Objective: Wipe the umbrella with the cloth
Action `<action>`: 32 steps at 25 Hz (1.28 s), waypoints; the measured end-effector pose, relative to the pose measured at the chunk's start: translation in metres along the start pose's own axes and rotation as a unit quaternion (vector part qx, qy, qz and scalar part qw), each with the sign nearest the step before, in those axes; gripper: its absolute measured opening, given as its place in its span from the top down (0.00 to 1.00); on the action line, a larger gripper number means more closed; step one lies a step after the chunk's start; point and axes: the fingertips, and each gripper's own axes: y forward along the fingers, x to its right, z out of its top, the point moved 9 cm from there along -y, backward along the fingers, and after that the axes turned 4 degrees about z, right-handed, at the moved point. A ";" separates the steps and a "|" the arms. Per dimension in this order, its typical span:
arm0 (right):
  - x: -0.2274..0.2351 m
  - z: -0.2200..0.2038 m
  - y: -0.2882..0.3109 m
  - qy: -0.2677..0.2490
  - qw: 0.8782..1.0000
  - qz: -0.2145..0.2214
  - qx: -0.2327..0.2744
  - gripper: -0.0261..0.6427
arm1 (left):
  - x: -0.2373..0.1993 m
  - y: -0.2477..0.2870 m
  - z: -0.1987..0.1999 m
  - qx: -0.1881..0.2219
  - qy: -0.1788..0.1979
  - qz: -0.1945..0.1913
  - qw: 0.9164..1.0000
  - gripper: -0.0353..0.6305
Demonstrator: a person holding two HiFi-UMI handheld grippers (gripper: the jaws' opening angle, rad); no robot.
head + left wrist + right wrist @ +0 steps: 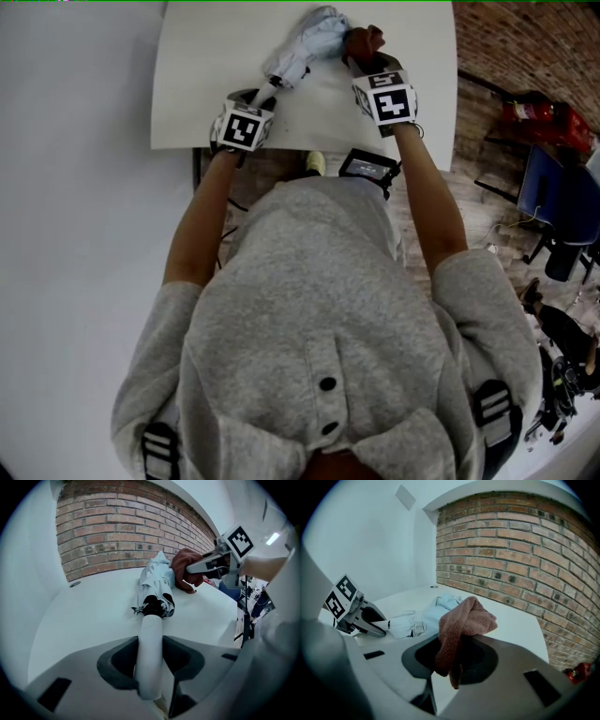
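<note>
Left gripper (150, 670) angled down, arm straight, jaws clamped on white handle (150, 639) of umbrella (302, 54), near front edge of table (202, 84). Right gripper (454, 660) pinching brown cloth (464, 620) — cloth against folded canopy near far edge. Open tabletop to left — brick wall (520, 550) beyond.

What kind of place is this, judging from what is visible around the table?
Probably a workroom or lab rather than a home: a white table by a bare brick wall, with a blue chair and tangled gear and cables on the floor.
</note>
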 end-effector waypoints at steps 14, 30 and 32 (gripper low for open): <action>-0.022 -0.003 0.027 -0.008 0.999 0.023 -0.025 0.83 | -0.003 0.002 -0.001 0.000 -0.001 -0.001 1.000 0.70; -0.069 -0.005 0.035 -0.033 0.995 0.084 -0.038 0.83 | -0.003 0.003 -0.002 -0.002 -0.002 0.004 1.000 0.70; -0.079 -0.005 0.036 -0.041 0.994 0.092 -0.039 0.83 | -0.002 0.003 -0.002 -0.002 -0.004 0.002 1.000 0.70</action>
